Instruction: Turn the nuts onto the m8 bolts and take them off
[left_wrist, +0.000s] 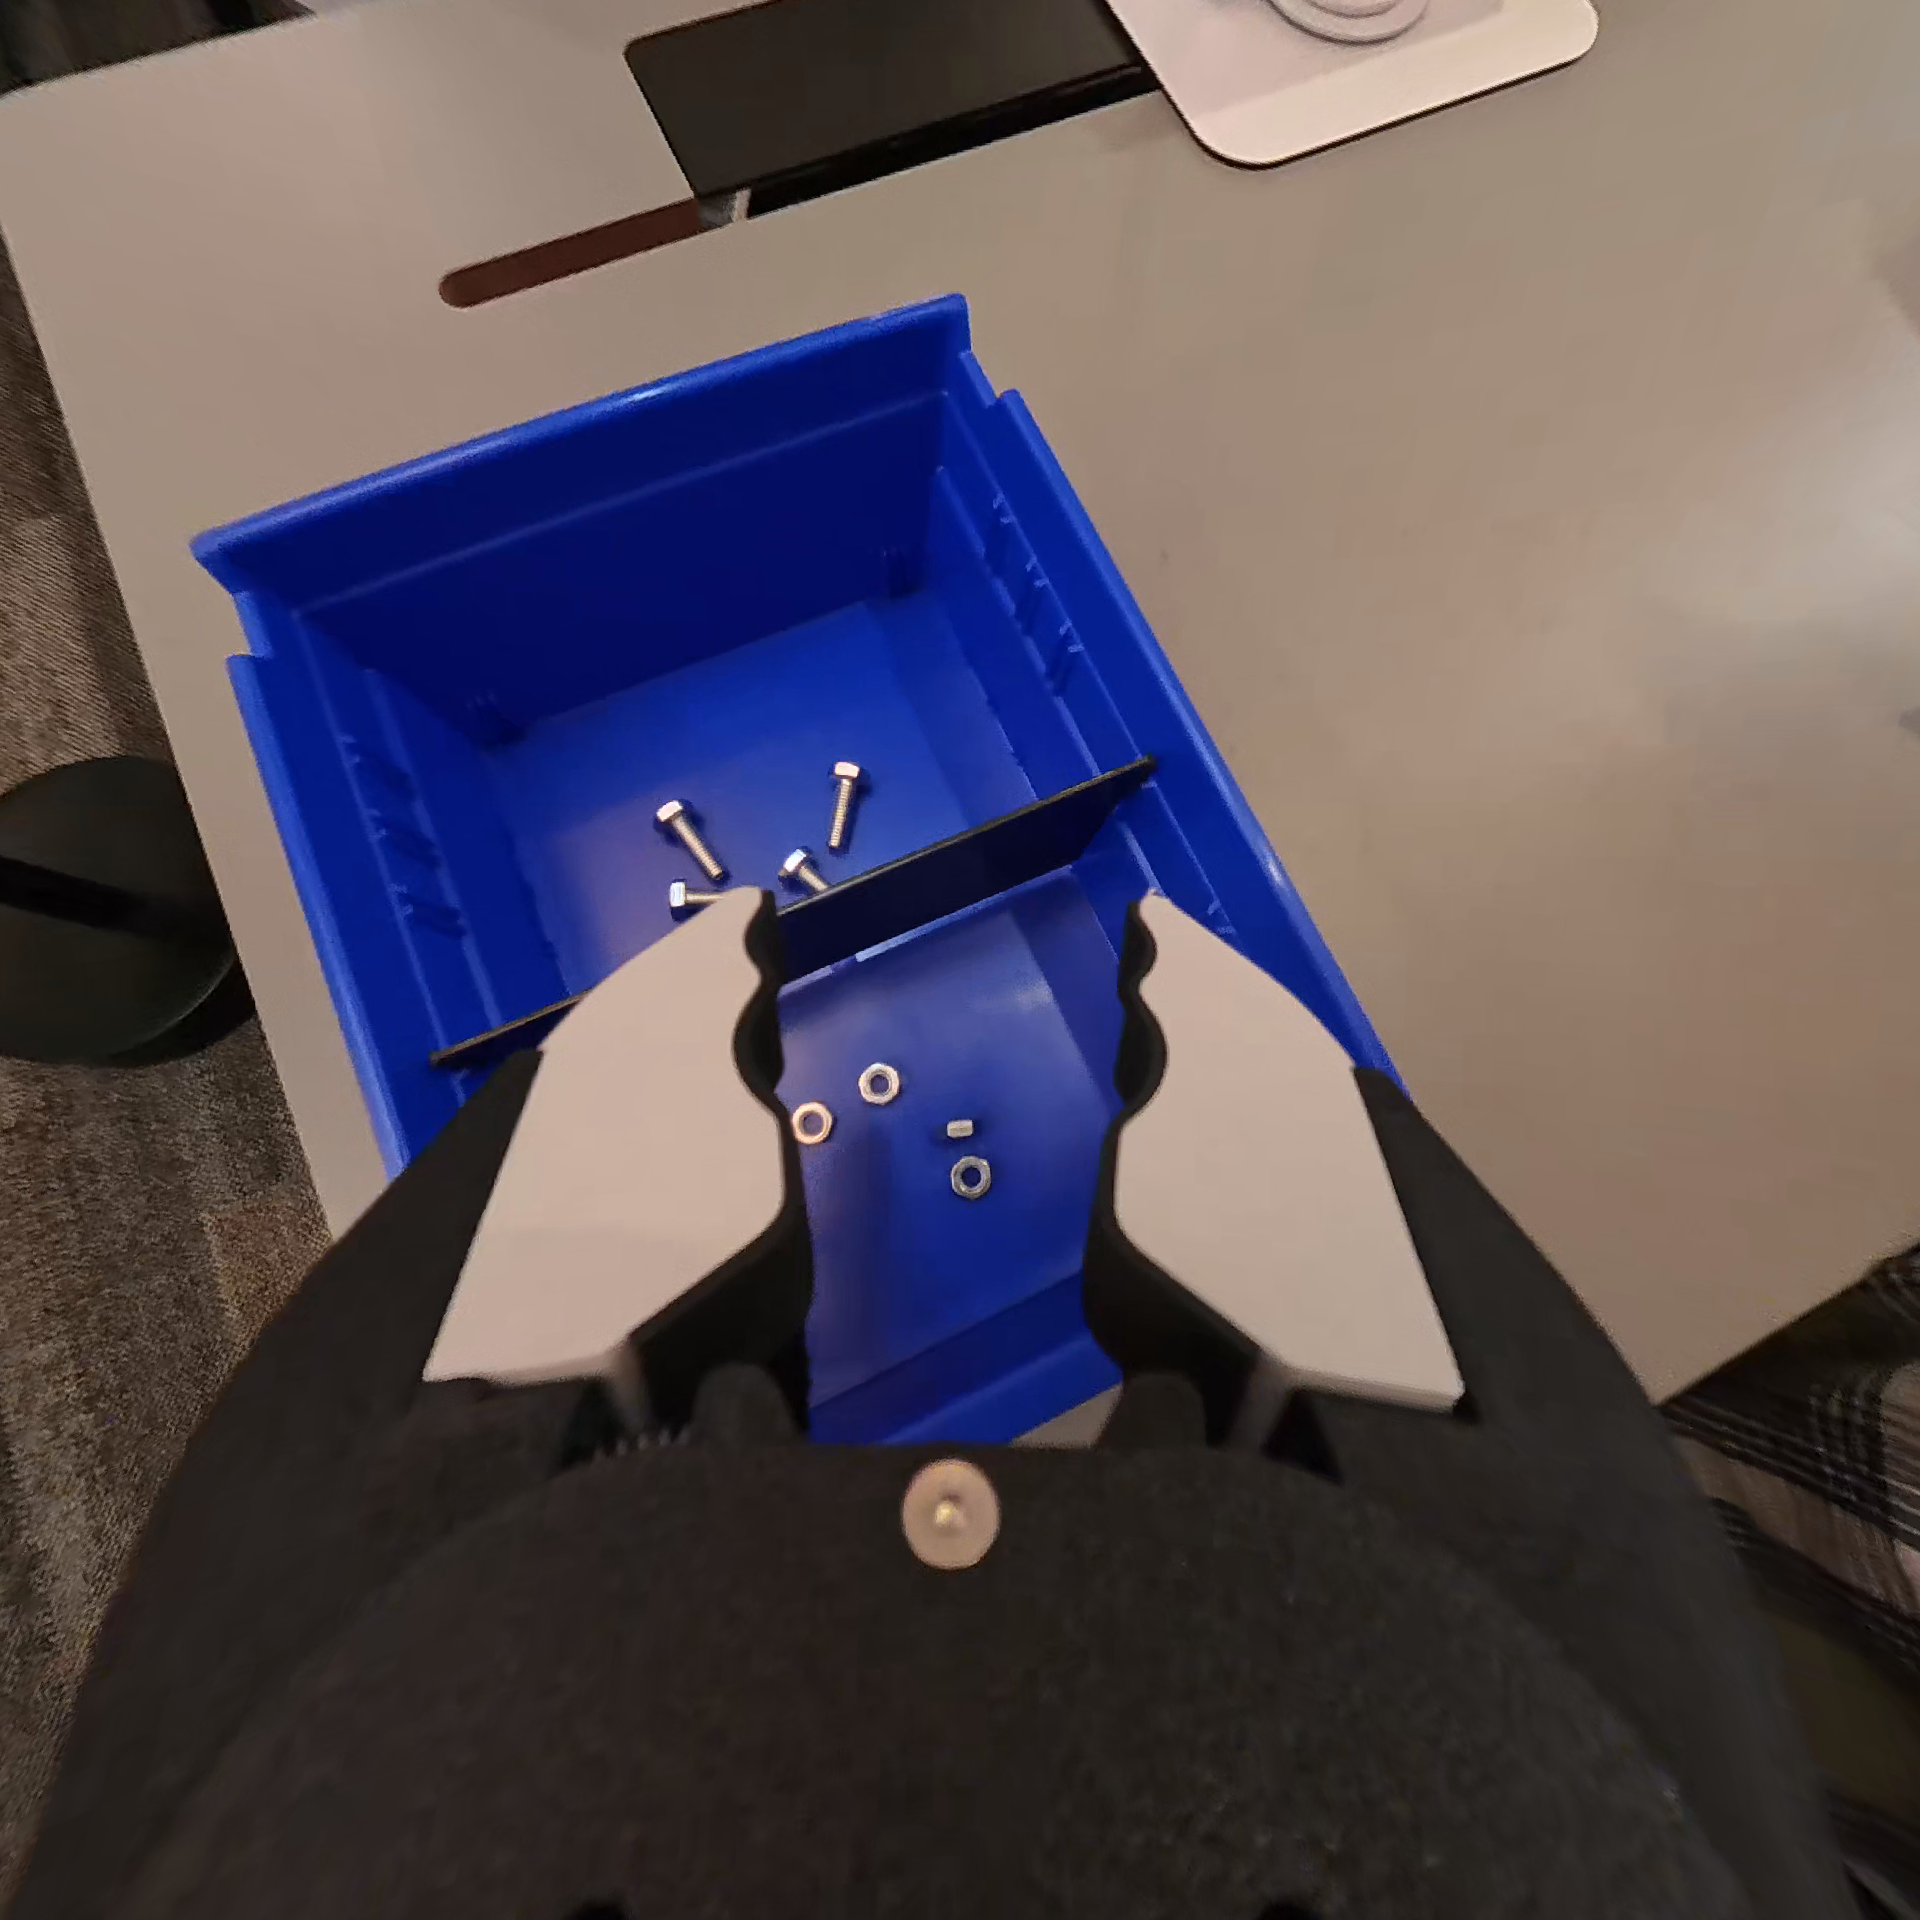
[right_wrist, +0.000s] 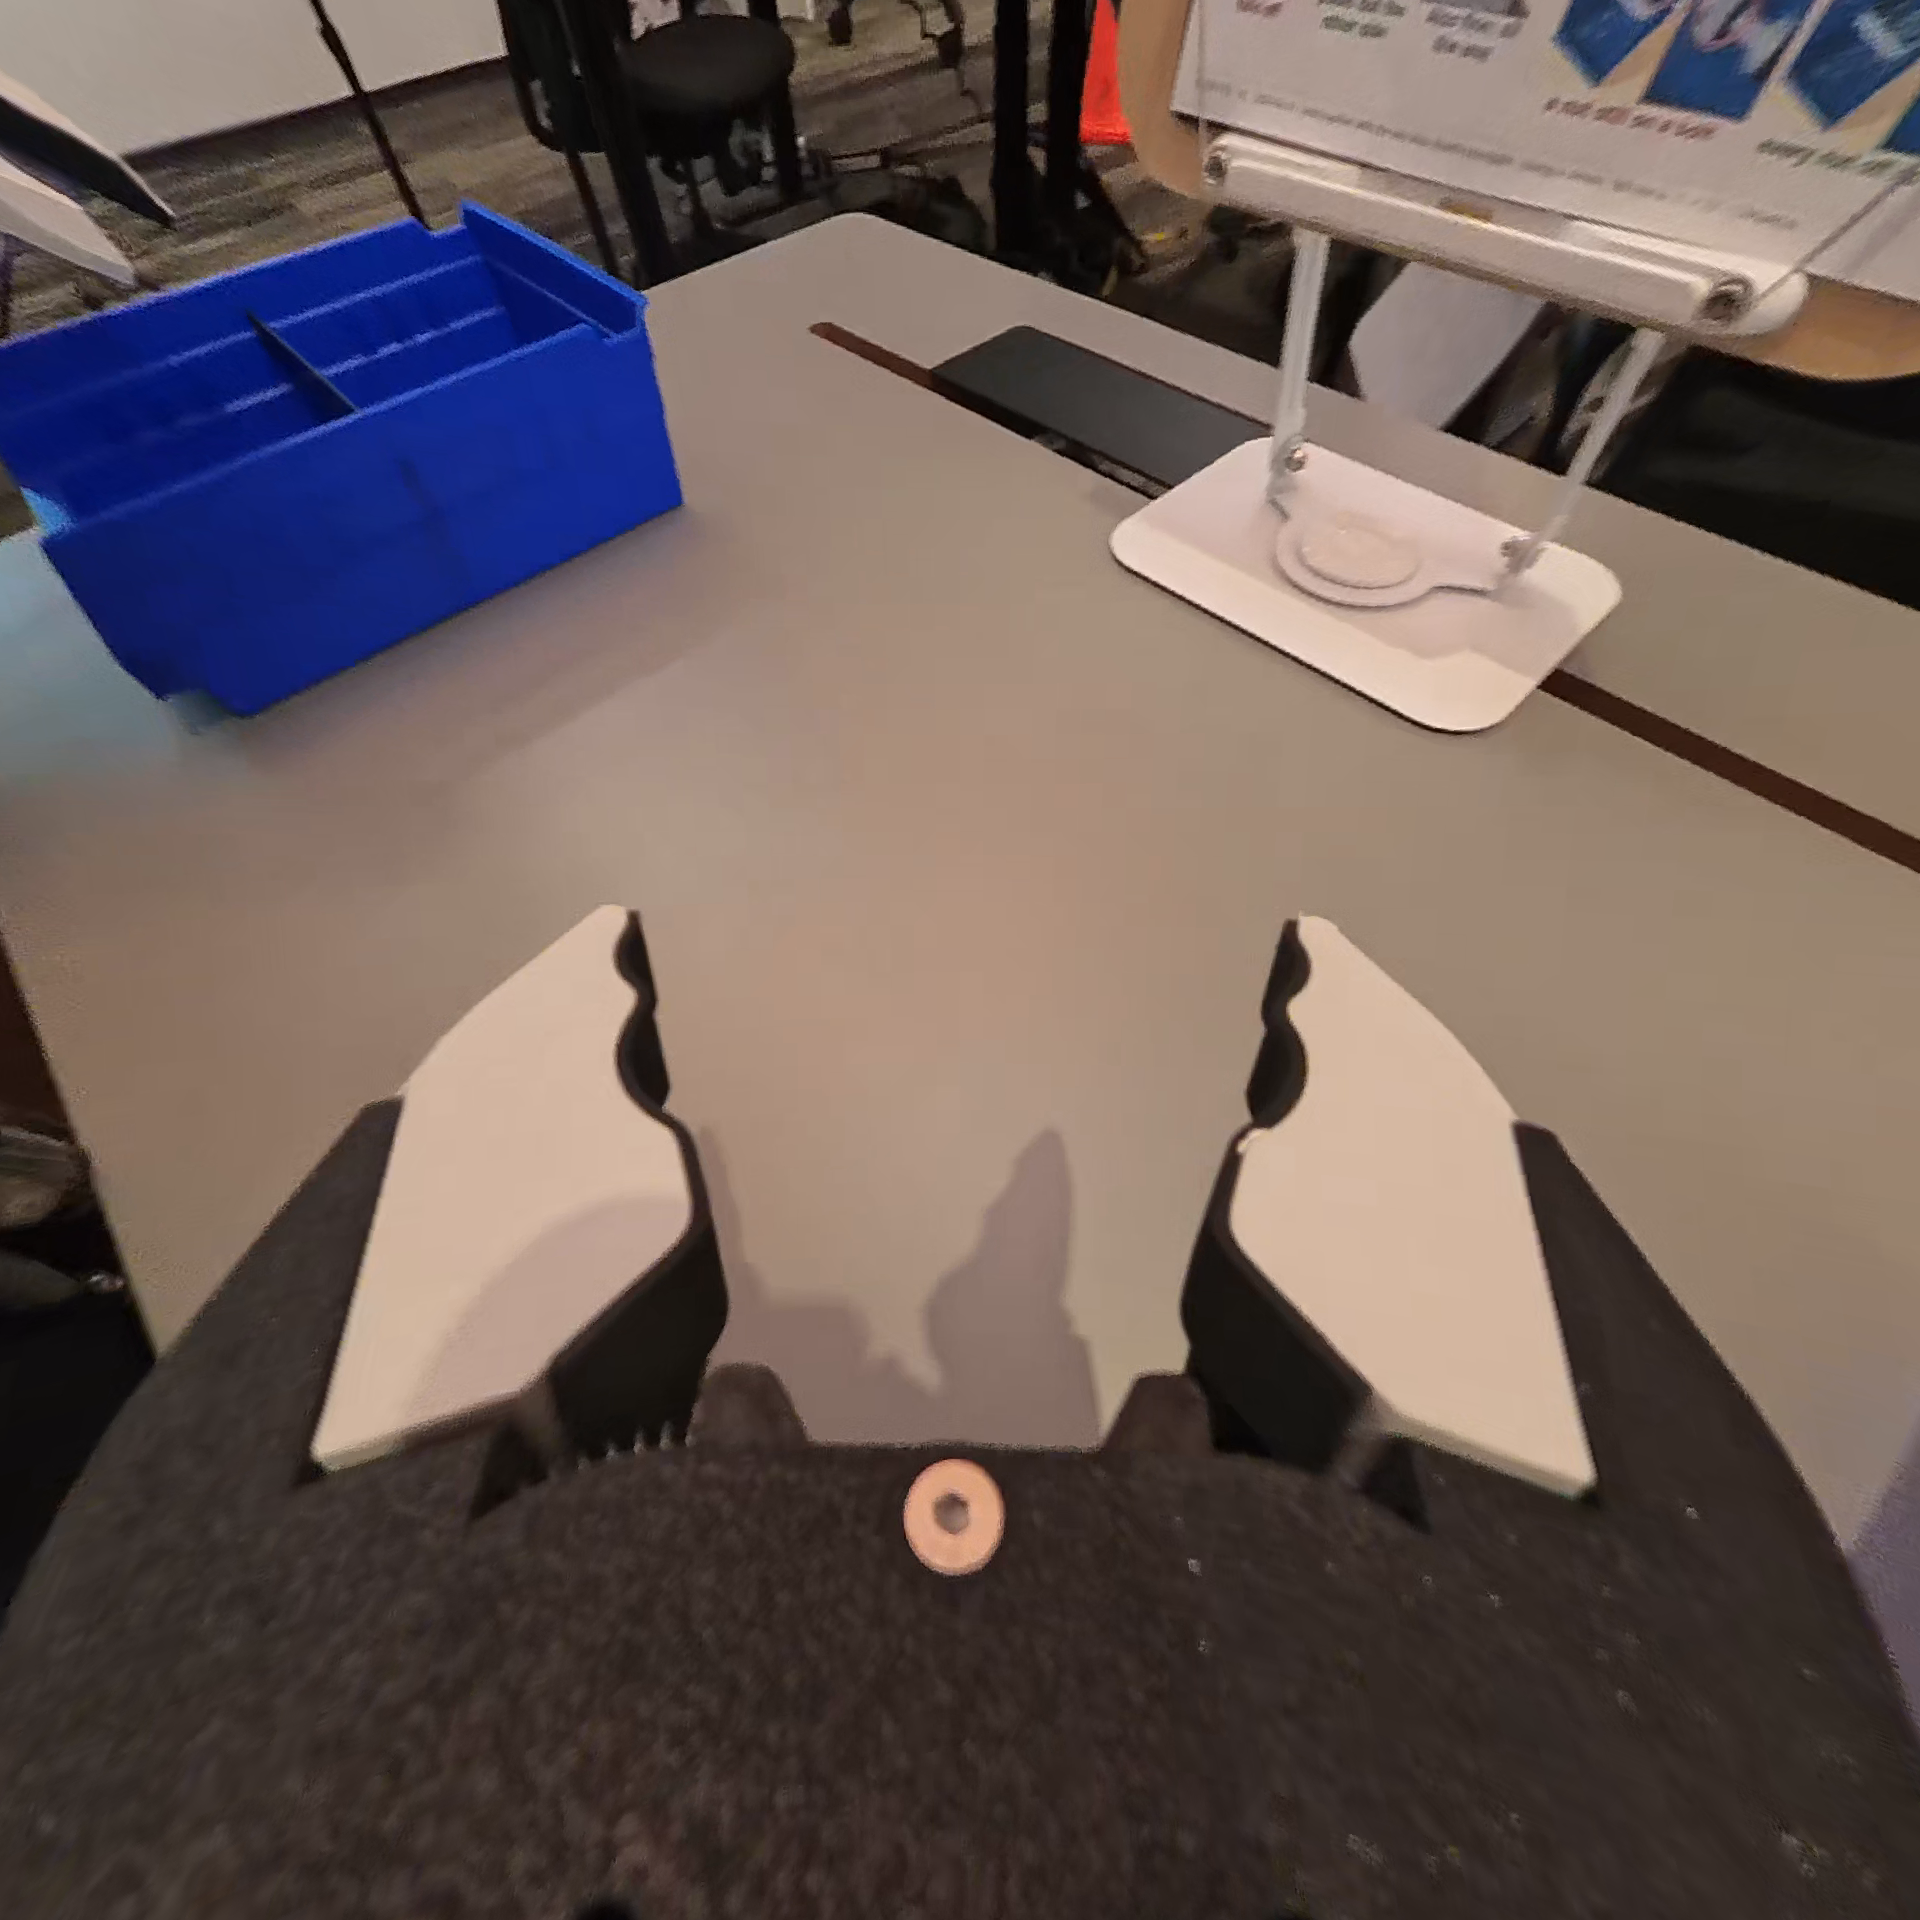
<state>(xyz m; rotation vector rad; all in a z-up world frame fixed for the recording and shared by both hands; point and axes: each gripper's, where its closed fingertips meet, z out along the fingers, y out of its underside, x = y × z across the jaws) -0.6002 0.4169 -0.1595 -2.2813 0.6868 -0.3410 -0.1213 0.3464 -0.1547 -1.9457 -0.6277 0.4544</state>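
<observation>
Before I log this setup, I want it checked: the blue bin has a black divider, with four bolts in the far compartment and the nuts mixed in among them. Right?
Not quite. The left wrist view shows the nuts in the near compartment, across the black divider from the four bolts in the blue bin.

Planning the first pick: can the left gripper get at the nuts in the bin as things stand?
Probably yes. The left gripper hangs open and empty right above the bin's near compartment, where the nuts lie loose and uncovered. The black divider only separates them from the bolts.
</observation>
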